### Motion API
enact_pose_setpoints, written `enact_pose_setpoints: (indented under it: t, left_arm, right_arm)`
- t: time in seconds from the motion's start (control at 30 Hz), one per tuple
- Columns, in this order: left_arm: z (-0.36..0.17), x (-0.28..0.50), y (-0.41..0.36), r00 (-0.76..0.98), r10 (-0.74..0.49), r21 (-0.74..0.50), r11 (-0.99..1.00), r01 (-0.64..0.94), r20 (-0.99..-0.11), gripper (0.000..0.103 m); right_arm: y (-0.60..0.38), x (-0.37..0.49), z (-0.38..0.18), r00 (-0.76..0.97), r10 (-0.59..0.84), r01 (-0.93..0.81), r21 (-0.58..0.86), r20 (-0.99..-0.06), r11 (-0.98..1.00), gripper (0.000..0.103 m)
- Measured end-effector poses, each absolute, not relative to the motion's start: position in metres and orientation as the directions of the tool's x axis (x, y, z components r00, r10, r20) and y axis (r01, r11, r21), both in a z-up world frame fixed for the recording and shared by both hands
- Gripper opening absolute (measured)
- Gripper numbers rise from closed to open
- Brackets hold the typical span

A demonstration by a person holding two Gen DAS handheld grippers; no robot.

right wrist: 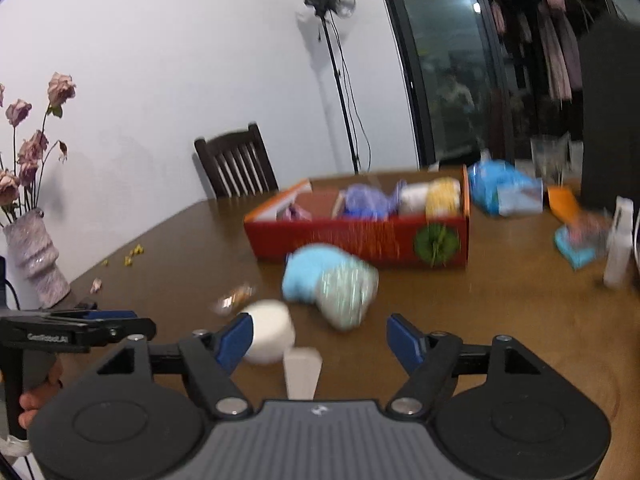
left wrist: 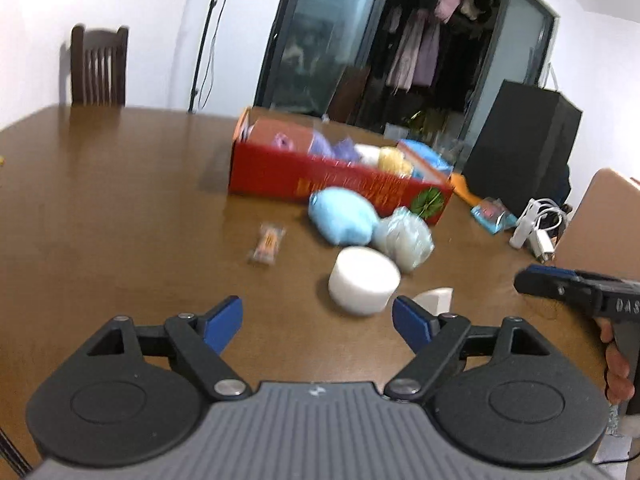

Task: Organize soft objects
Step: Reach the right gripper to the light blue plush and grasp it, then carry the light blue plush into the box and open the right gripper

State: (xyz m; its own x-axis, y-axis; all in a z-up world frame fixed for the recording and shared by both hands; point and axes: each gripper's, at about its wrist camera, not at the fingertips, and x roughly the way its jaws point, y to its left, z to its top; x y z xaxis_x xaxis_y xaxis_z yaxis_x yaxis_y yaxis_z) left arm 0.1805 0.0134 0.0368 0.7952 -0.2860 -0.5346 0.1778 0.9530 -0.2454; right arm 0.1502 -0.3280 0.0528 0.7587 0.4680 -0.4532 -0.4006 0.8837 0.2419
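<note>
A red cardboard box (left wrist: pixel 332 182) (right wrist: pixel 360 240) on the brown table holds several soft things: purple, white and yellow. In front of it lie a light blue soft ball (left wrist: pixel 342 216) (right wrist: pixel 306 274), a grey-green bundle in clear wrap (left wrist: pixel 404 236) (right wrist: pixel 348 294), a white foam cylinder (left wrist: pixel 364 286) (right wrist: pixel 268 332) and a small white wedge (left wrist: pixel 436 298) (right wrist: pixel 302 372). My left gripper (left wrist: pixel 318 324) is open and empty, just short of the cylinder. My right gripper (right wrist: pixel 320 338) is open and empty above the wedge; it shows at the right edge of the left wrist view (left wrist: pixel 576 290).
A small wrapped snack (left wrist: pixel 267 245) lies left of the soft things. A blue bag (right wrist: pixel 504 188), an orange item (right wrist: pixel 562 198), a blue-pink packet (left wrist: pixel 492 214) and white chargers (left wrist: pixel 536 228) lie right of the box. A black box (left wrist: pixel 524 144), a chair (left wrist: pixel 99 66) and a vase (right wrist: pixel 36 258) stand around.
</note>
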Motion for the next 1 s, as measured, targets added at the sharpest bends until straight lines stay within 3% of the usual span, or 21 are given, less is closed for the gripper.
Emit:
enact_pose_setpoints:
  t: [0.2, 0.27, 0.43, 0.63, 0.7, 0.8, 0.9, 1.0]
  left_arm:
    - [0.040, 0.186, 0.014, 0.805, -0.298, -0.255, 0.948, 0.189, -0.513, 0.084]
    - [0.040, 0.193, 0.009, 0.803, -0.302, -0.254, 0.948, 0.194, -0.514, 0.083]
    - [0.041, 0.229, 0.002, 0.798, -0.300, -0.261, 0.948, 0.185, -0.524, 0.077]
    - [0.042, 0.290, -0.005, 0.791, -0.297, -0.260, 0.949, 0.180, -0.535, 0.072]
    - [0.043, 0.309, -0.006, 0.788, -0.297, -0.266, 0.948, 0.176, -0.539, 0.071]
    - [0.041, 0.338, -0.006, 0.772, -0.339, -0.317, 0.930, 0.187, -0.537, 0.070]
    - [0.031, 0.366, -0.013, 0.730, -0.390, -0.380, 0.905, 0.191, -0.561, 0.064]
    - [0.018, 0.382, -0.019, 0.704, -0.399, -0.410, 0.897, 0.167, -0.587, 0.055]
  right_arm:
    - [-0.320, 0.146, 0.046, 0.748, 0.484, -0.413, 0.252, -0.453, 0.875, 0.069]
    - [-0.316, 0.155, 0.045, 0.732, 0.520, -0.434, 0.287, -0.441, 0.854, 0.059]
    - [-0.293, 0.204, 0.030, 0.698, 0.553, -0.421, 0.363, -0.455, 0.831, 0.047]
    - [-0.261, 0.268, 0.011, 0.602, 0.623, -0.464, 0.416, -0.499, 0.782, 0.047]
    - [-0.253, 0.280, 0.008, 0.656, 0.508, -0.383, 0.334, -0.558, 0.861, 0.046]
    - [-0.261, 0.281, 0.019, 0.783, 0.350, -0.272, 0.223, -0.514, 0.936, 0.049]
    - [-0.272, 0.293, 0.026, 0.778, 0.404, -0.303, 0.277, -0.481, 0.912, 0.049]
    - [-0.267, 0.321, 0.015, 0.718, 0.446, -0.331, 0.303, -0.534, 0.894, 0.048]
